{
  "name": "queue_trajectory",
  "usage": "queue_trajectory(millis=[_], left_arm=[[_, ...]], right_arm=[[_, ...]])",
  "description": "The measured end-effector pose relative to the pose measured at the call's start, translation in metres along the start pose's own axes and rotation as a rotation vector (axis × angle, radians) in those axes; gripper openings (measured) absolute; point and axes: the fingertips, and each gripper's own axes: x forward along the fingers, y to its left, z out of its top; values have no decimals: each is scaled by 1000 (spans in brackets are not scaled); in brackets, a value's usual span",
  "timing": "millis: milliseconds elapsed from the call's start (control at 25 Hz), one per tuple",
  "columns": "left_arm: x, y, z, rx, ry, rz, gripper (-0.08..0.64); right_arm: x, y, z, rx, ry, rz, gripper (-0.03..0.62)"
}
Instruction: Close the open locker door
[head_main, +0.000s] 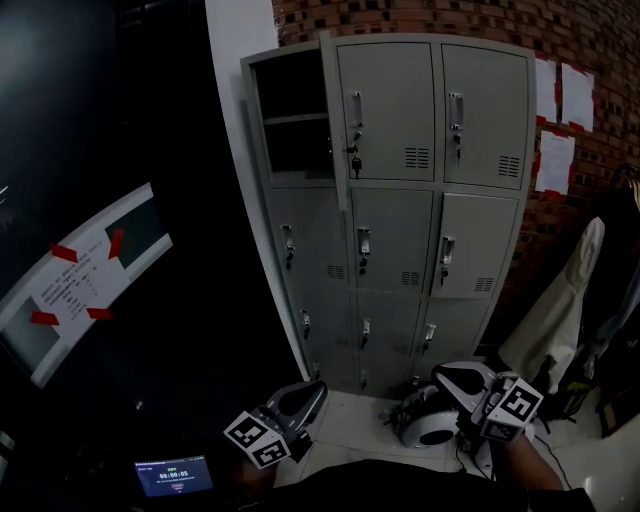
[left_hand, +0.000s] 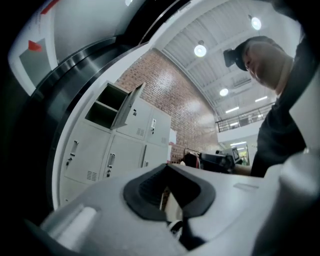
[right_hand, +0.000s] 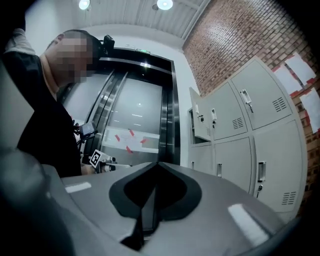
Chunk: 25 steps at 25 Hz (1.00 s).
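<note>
A grey bank of lockers (head_main: 400, 230) stands ahead against a brick wall. Its top-left compartment (head_main: 292, 115) is open and dark inside. The compartment's door (head_main: 333, 120) swings out toward me, nearly edge-on, with keys hanging at its lock (head_main: 353, 160). The left gripper view shows the same open door (left_hand: 127, 105), and the right gripper view shows it too (right_hand: 200, 122). My left gripper (head_main: 316, 386) is held low near my waist, far below the door, jaws shut and empty. My right gripper (head_main: 442, 373) is likewise low, shut, holding nothing.
A dark glossy wall with a white notice taped in red (head_main: 85, 275) fills the left. A small lit screen (head_main: 173, 475) is at bottom left. A white round machine (head_main: 430, 420) sits on the floor before the lockers. A pale garment (head_main: 560, 300) hangs at right.
</note>
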Motion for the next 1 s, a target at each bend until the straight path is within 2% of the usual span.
queue_trajectory(millis=[120, 280, 440, 680, 840, 920, 1000], left_arm=[[29, 19, 3, 25, 4, -14, 2], [70, 53, 10, 20, -13, -54, 2], [102, 88, 28, 76, -36, -120, 2], [138, 141, 69, 137, -94, -214, 2], [173, 162, 110, 240, -161, -190, 3], [188, 164, 138, 323, -213, -143, 2], [201, 163, 161, 403, -248, -70, 46]], right_arm=[[11, -27, 2, 3, -21, 6, 5], [26, -55, -2, 16, 25, -31, 5], [40, -84, 3, -38, 28, -115, 5], [57, -113, -6, -17, 43, -246, 5], [56, -126, -14, -5, 49, -264, 5], [45, -135, -13, -8, 50, -273, 5], [31, -146, -11, -1, 45, -275, 5]])
